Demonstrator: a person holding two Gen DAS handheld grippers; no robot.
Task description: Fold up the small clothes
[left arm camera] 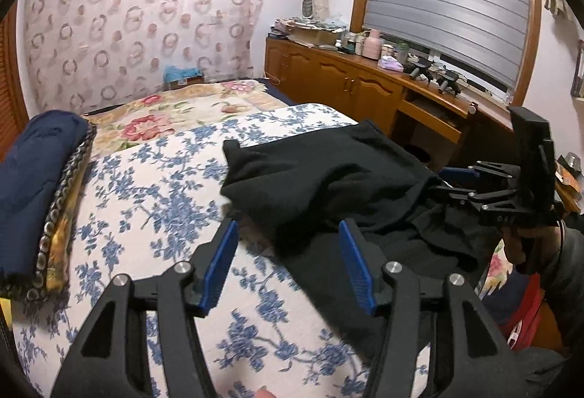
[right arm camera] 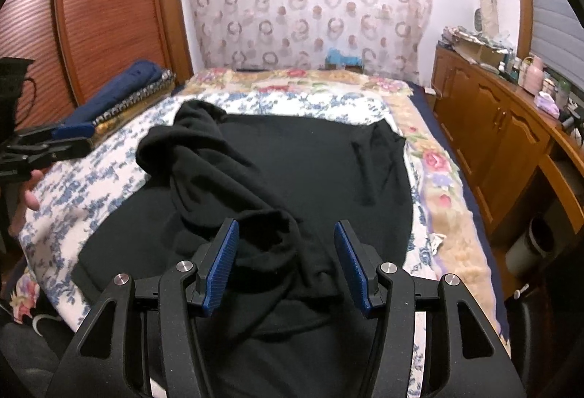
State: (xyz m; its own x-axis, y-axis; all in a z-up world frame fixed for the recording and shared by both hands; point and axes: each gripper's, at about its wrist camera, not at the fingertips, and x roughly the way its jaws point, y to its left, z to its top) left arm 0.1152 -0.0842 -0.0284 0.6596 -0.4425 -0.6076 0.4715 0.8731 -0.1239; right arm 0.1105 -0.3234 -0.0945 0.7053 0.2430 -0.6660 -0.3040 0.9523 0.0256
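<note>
At the far left, a folded navy quilt [left arm camera: 33, 186] with a patterned trim lies along the bed's edge, well apart from the work area. It rests beside the blue-and-white floral sheet [left arm camera: 157, 186] that covers the near part of the bed.

Your left gripper [left arm camera: 288, 252] hangs over that sheet with its blue pads [left arm camera: 219, 266] spread and nothing pinched between them; the near edge of the black garment [left arm camera: 328, 172] lies just under the right-hand pad, though contact cannot be judged.

The garment sits in the middle of the bed, on the floral sheet. In the right wrist view it is mostly spread flat, with one sleeve [right arm camera: 219, 172] bunched and thrown diagonally across the body from the upper left toward you.

Your right gripper [right arm camera: 286, 252] is over the near end of that bunched sleeve. Its fingers [right arm camera: 352, 263] stand apart; fabric lies between them, but the pads are not pressing it.

To the right, a wooden cabinet [right arm camera: 503, 142] runs along the wall with bottles and clutter on top.
</note>
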